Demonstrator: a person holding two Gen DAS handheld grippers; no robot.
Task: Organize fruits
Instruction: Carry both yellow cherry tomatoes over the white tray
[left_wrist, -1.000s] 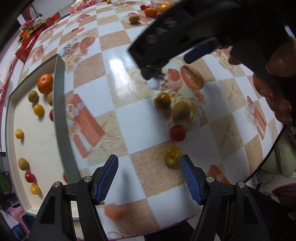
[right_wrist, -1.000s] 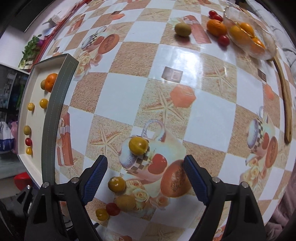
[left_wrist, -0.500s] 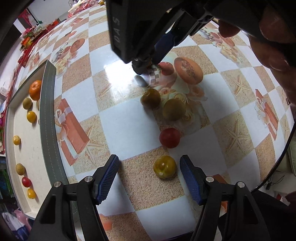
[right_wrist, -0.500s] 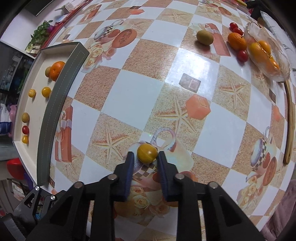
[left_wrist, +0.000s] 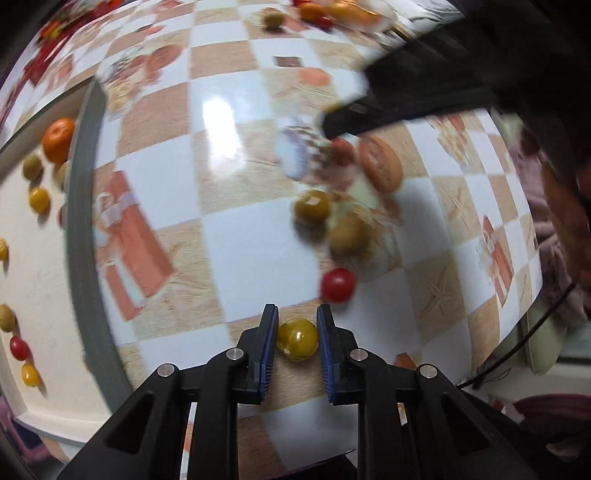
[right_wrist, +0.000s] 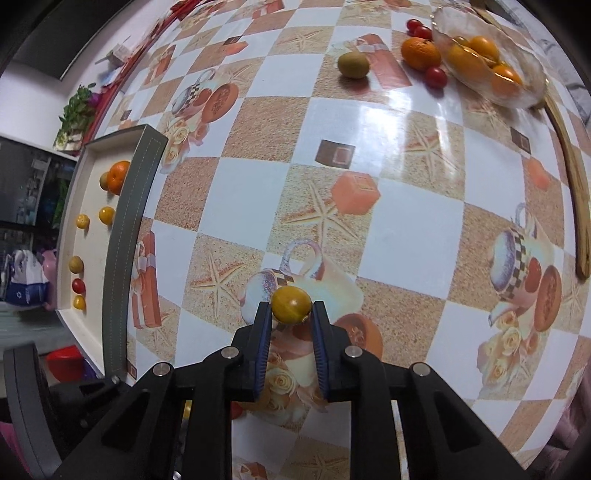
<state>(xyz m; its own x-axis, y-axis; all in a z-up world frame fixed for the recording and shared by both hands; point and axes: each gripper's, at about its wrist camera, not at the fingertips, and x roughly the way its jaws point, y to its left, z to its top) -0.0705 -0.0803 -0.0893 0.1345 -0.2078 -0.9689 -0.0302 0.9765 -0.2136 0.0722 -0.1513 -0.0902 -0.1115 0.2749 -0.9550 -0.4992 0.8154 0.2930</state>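
My left gripper is shut on a yellow tomato near the table's front edge. A red cherry tomato and two olive-yellow fruits lie just beyond it. My right gripper is shut on another yellow tomato, held above the patterned tablecloth. The right gripper shows as a dark blurred shape in the left wrist view. A grey-rimmed tray on the left holds an orange and several small yellow, green and red fruits.
At the far right a glass bowl holds oranges. An orange, red cherry tomatoes and a kiwi lie beside it. A wooden stick lies along the right edge.
My left gripper closed on the yellow tomato at the front edge. My right gripper, shut on its yellow tomato, rose off the table.
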